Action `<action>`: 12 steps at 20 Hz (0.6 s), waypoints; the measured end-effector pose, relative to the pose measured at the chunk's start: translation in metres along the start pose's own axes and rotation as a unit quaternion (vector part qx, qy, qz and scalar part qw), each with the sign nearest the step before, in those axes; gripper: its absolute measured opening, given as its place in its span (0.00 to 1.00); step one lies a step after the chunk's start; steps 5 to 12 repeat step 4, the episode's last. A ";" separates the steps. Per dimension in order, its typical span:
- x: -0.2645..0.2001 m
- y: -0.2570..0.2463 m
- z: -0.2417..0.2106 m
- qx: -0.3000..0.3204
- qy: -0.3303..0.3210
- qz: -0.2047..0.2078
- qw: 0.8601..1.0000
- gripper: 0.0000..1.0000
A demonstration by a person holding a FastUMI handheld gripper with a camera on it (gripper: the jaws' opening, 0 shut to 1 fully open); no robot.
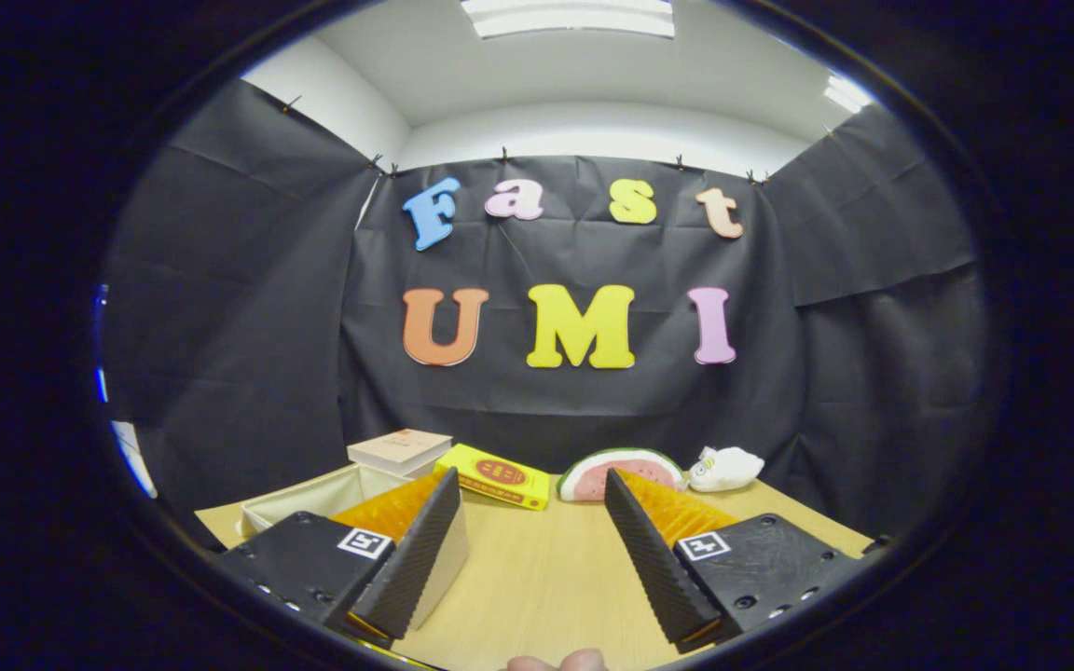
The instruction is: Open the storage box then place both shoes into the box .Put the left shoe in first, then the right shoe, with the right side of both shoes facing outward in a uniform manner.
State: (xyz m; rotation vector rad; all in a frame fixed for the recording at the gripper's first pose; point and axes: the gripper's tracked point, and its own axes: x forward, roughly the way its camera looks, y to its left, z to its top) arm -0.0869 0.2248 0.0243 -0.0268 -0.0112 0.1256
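Your gripper (532, 503) was spread wide, both fingers apart with only bare wooden table (546, 578) between them, so it had hold of nothing. It hung level above the tabletop, looking toward the back of the booth.

The storage box (313, 499) sat just beyond your left finger, partly hidden behind it: a pale fabric box whose top looked open, its inner walls showing. You could not see the bottom of it from there, so whether a shoe already lay inside could not be told. That left the stage unsettled: an open box would fit a point just after the opening, with the shoes to come, or a later one with shoes low inside, out of sight.

Farther ahead, along the back of the table, stood a book (402, 449) beyond the box, a yellow carton (495, 477) just ahead between your fingers, a watermelon-slice toy (616, 471) past your right finger, and a small white plush (725, 468) beside it. A fingertip (556, 662) showed just behind the fingers.
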 end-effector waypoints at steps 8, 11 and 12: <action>0.002 -0.010 -0.010 0.009 0.009 -0.017 1.000 0.95; 0.002 -0.010 -0.010 0.009 0.009 -0.017 1.000 0.95; 0.002 -0.010 -0.010 0.009 0.009 -0.017 1.000 0.95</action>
